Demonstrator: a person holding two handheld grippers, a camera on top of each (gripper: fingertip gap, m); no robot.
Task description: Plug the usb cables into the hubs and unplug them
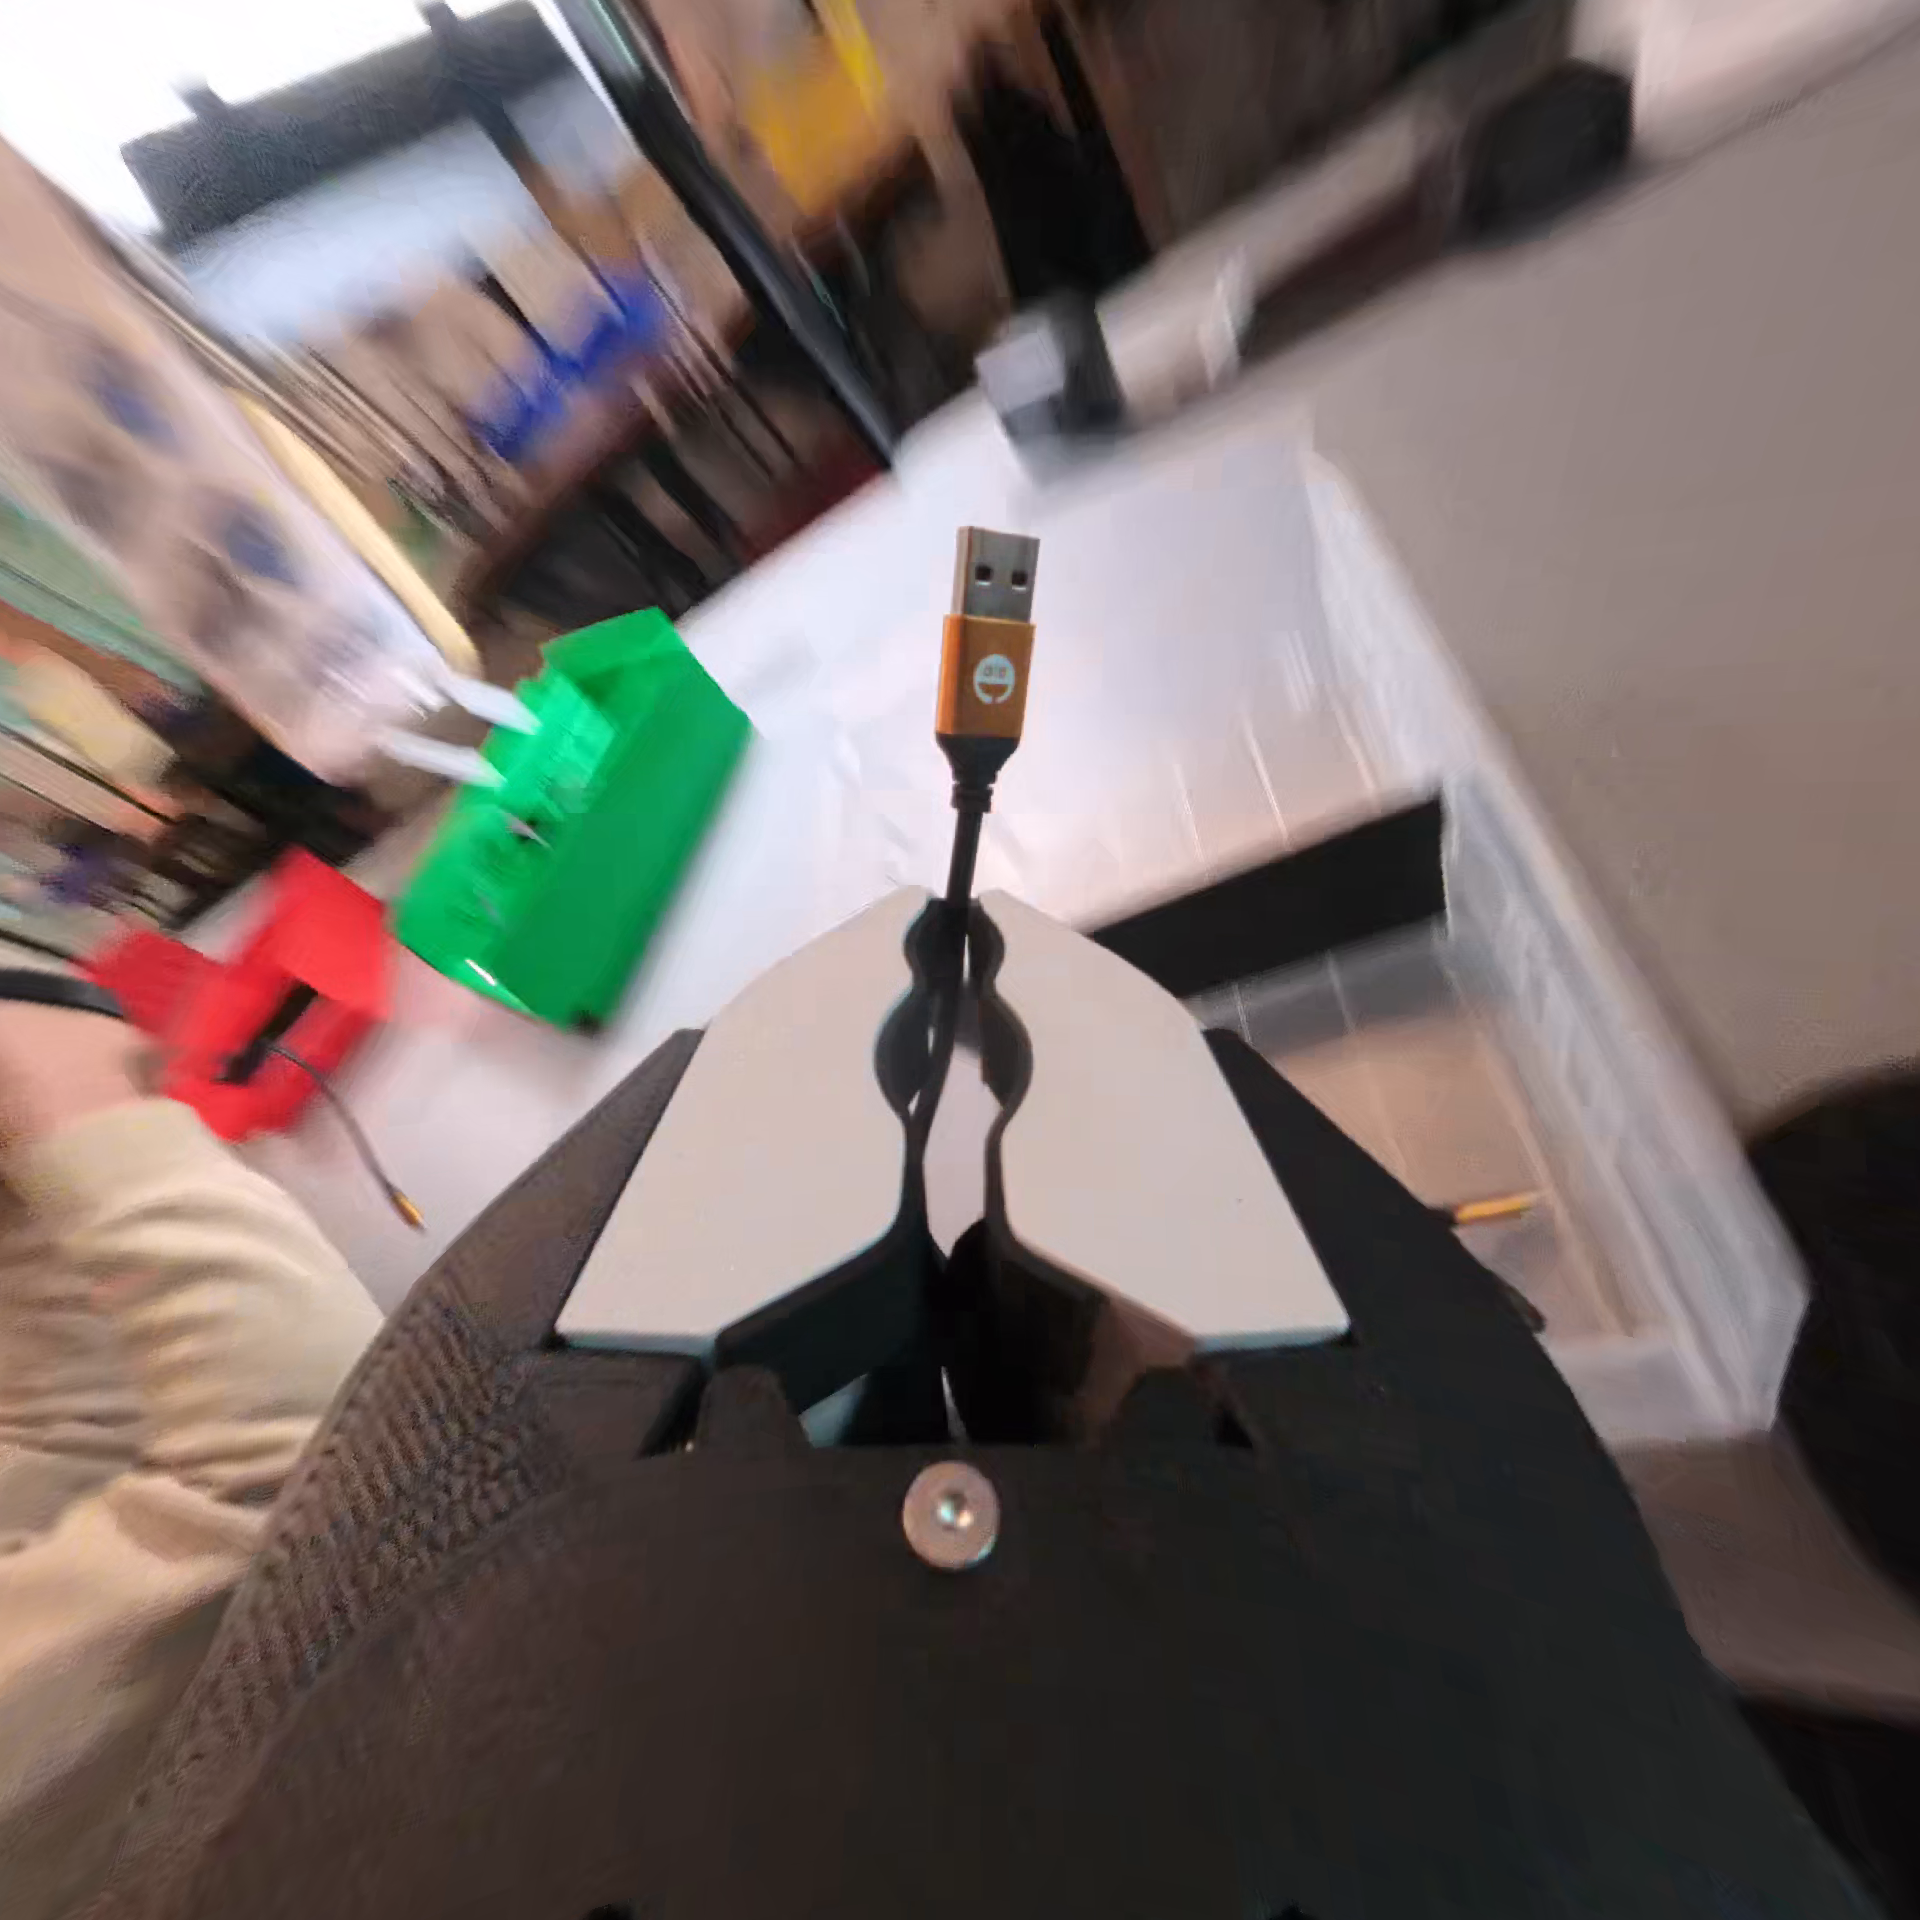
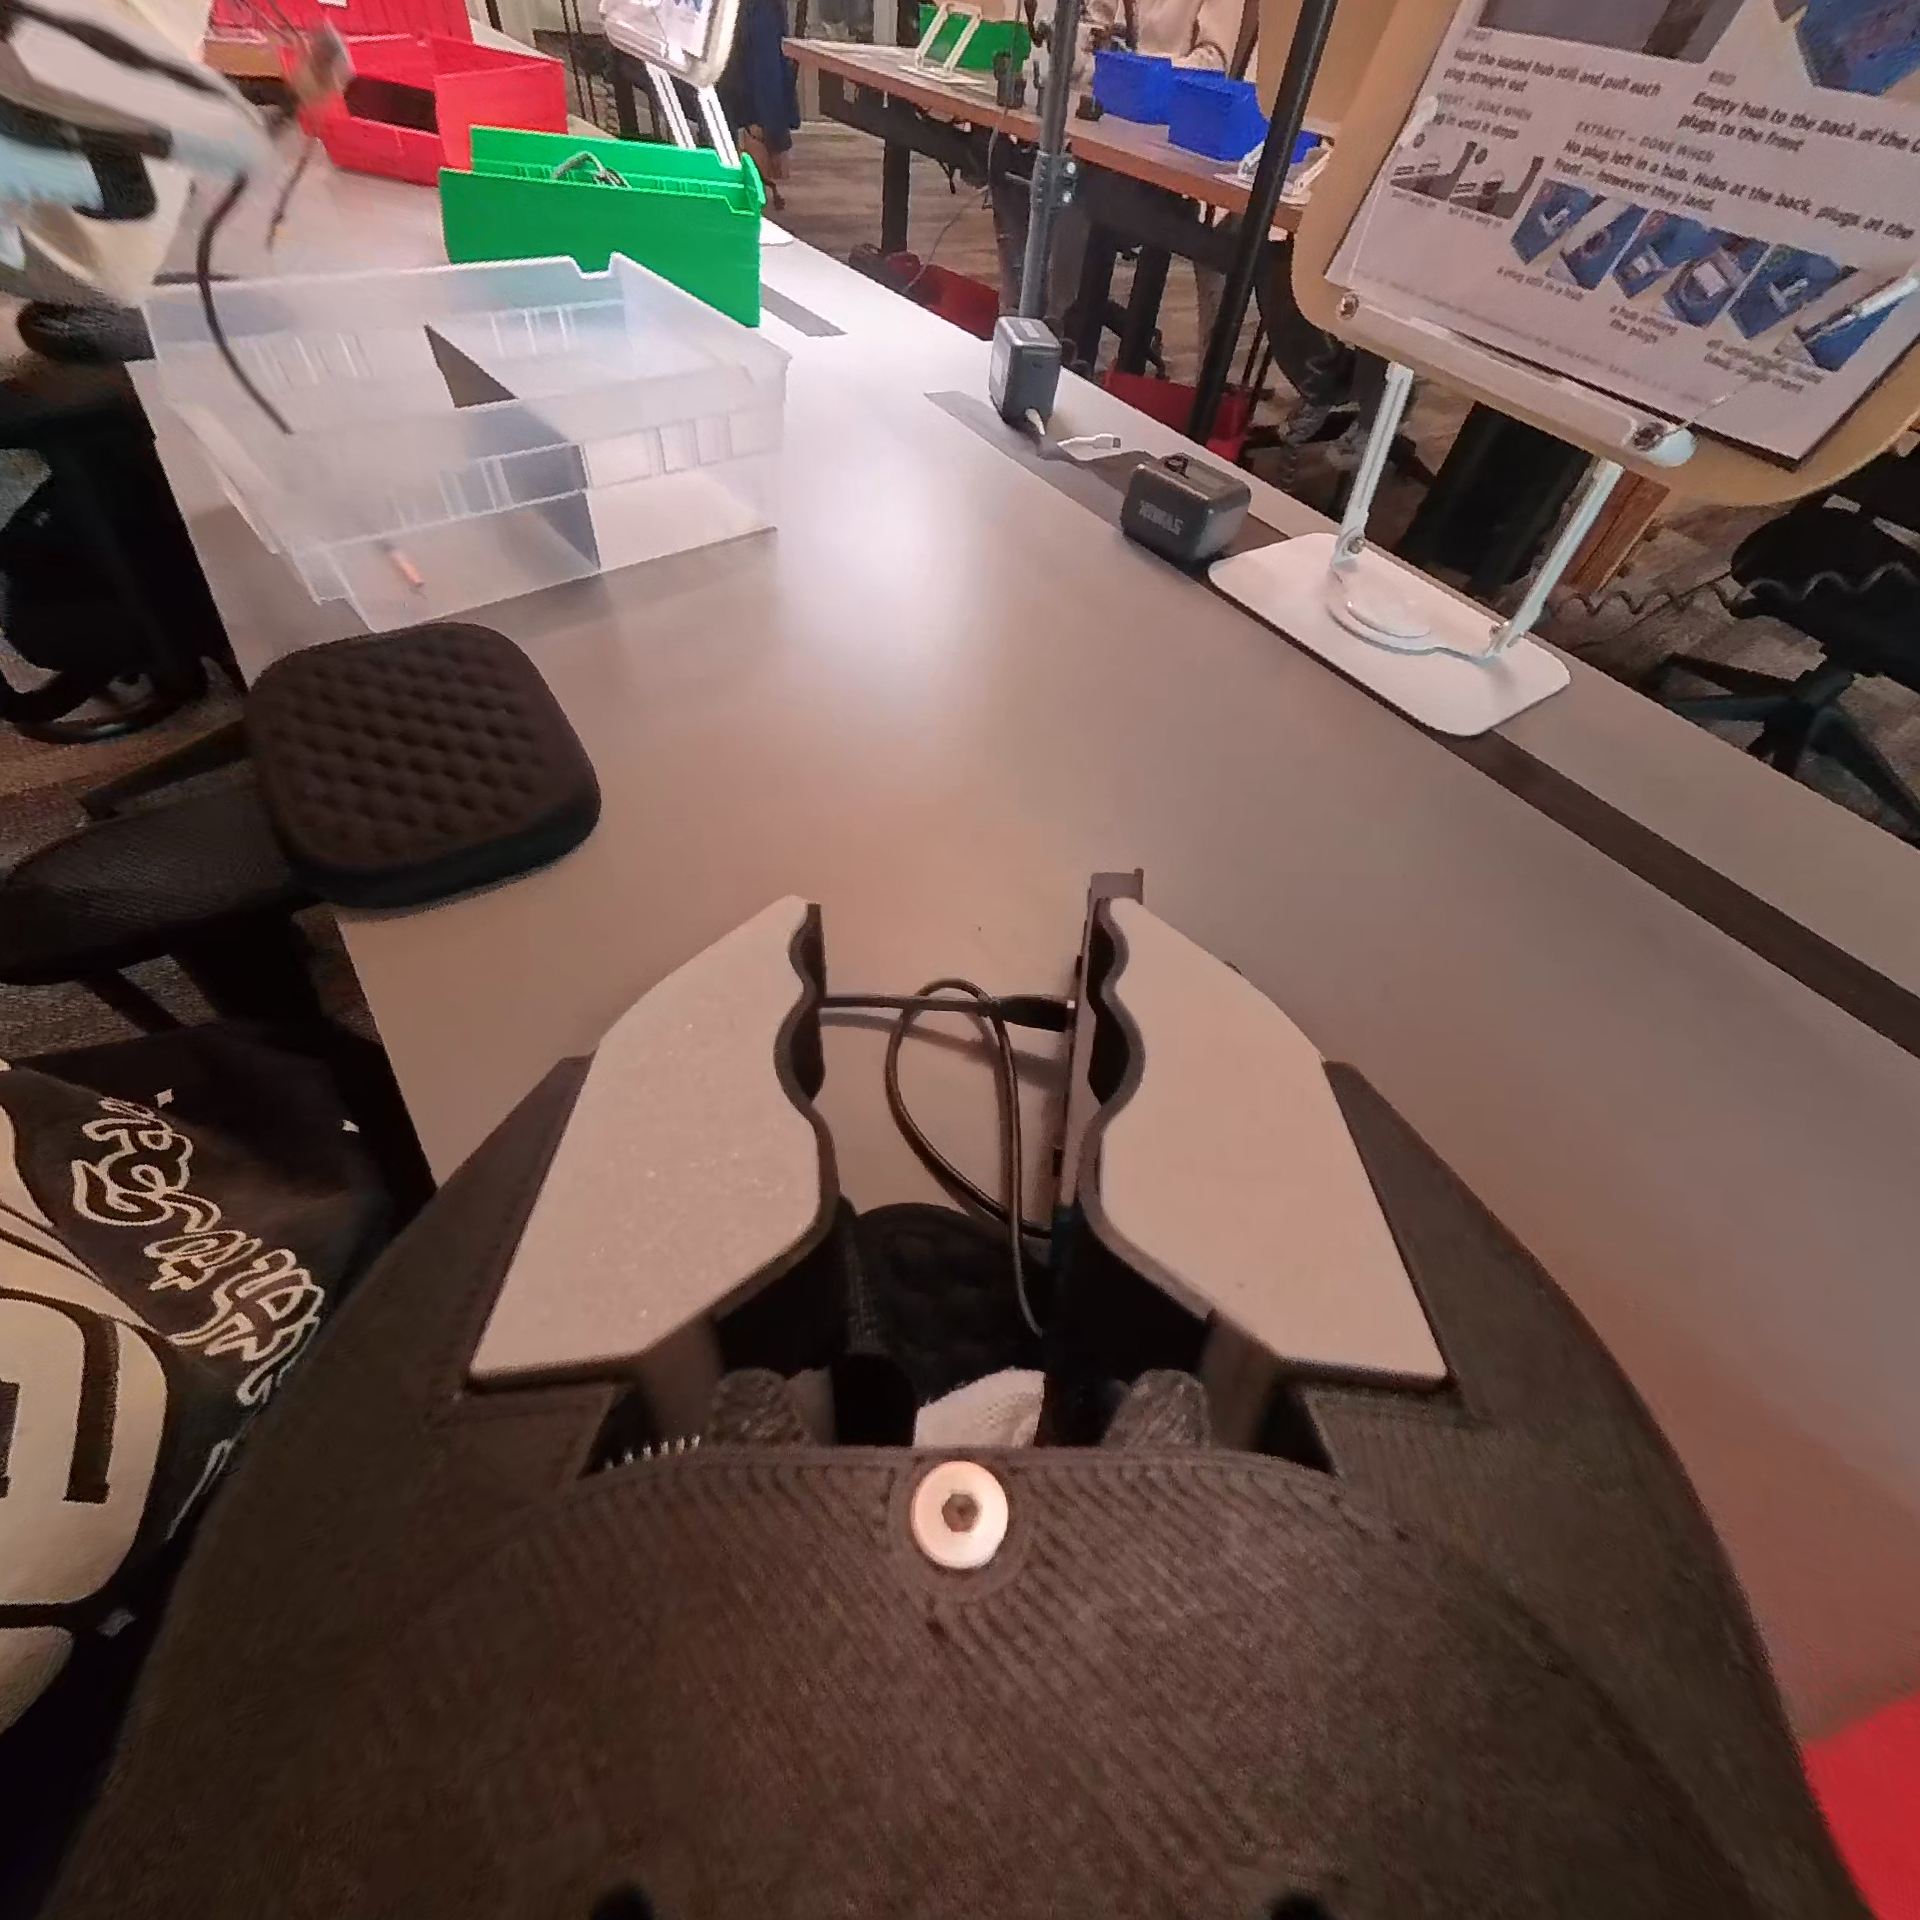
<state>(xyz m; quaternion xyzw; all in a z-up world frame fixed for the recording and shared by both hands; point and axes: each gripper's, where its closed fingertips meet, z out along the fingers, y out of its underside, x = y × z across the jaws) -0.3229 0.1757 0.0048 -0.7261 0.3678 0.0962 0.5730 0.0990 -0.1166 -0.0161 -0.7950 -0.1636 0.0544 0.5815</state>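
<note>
My left gripper (image 1: 954, 902) is shut on the black cord of a USB cable. Its orange plug (image 1: 987, 675) with a metal tip sticks straight out ahead of the fingers, above the table. The view behind it is smeared by motion. My right gripper (image 2: 951, 914) is low over the grey table (image 2: 1039, 675), jaws apart. A thin black hub (image 2: 1078, 1039) stands on edge against the inner face of the right finger. Its black cord (image 2: 935, 1081) loops between the fingers. The left gripper also shows blurred in the right wrist view (image 2: 104, 135), with the cord hanging from it.
A clear divided bin (image 2: 675, 457) holds an orange-tipped cable (image 2: 400, 566). A green bin (image 2: 603, 223) and a red bin (image 2: 416, 104) stand behind it. A chair armrest (image 2: 416, 758) is on the left. A dark charger (image 2: 1184, 509) and a sheet stand (image 2: 1392, 634) are on the right. Some 50 cm of space lies between my two pairs of fingers.
</note>
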